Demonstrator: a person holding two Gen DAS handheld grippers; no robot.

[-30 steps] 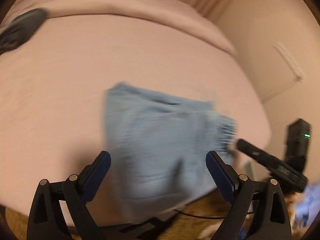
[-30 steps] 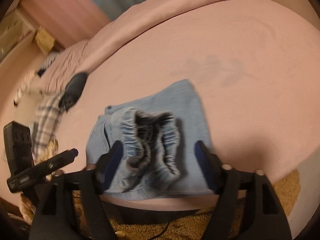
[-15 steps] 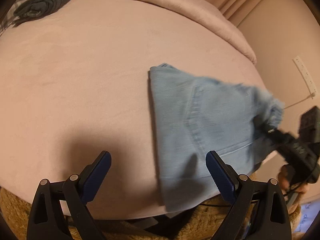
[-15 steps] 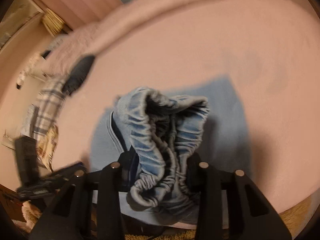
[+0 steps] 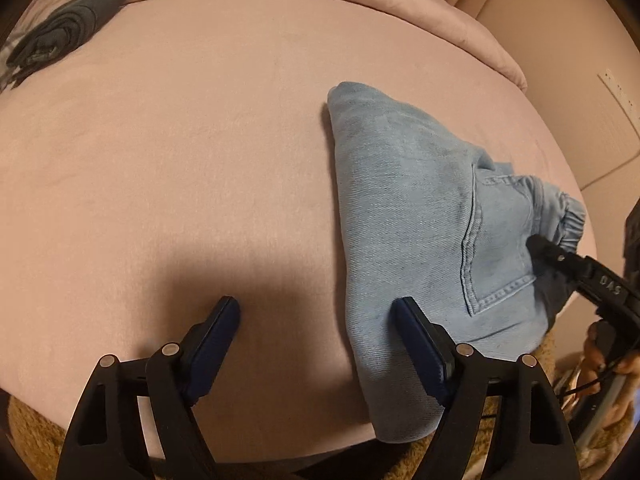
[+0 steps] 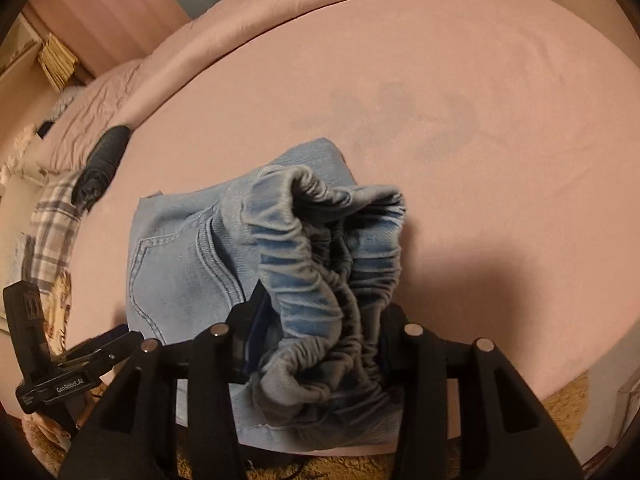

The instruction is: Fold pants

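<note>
Light blue denim pants (image 5: 404, 240) lie folded on the pink bed (image 5: 180, 152), near its front edge. My left gripper (image 5: 316, 320) is open and empty; its right finger is over the pants' near edge and its left finger over bare bed. My right gripper (image 6: 320, 332) is shut on the gathered elastic waistband (image 6: 320, 248) and holds it bunched up above the folded pants (image 6: 176, 264). The right gripper's tip also shows at the right of the left wrist view (image 5: 548, 250), on the waistband end.
A rolled dark grey garment (image 5: 64, 32) lies at the far left of the bed. A plaid cloth (image 6: 52, 216) and pillows lie beyond it. A brown shaggy rug (image 6: 568, 412) covers the floor below the bed's edge. A wall stands to the right.
The right gripper closed on the waistband and lifted it into a bunch. The left gripper swung left off the pants, then closed in a little and its fingers narrowed, still open.
</note>
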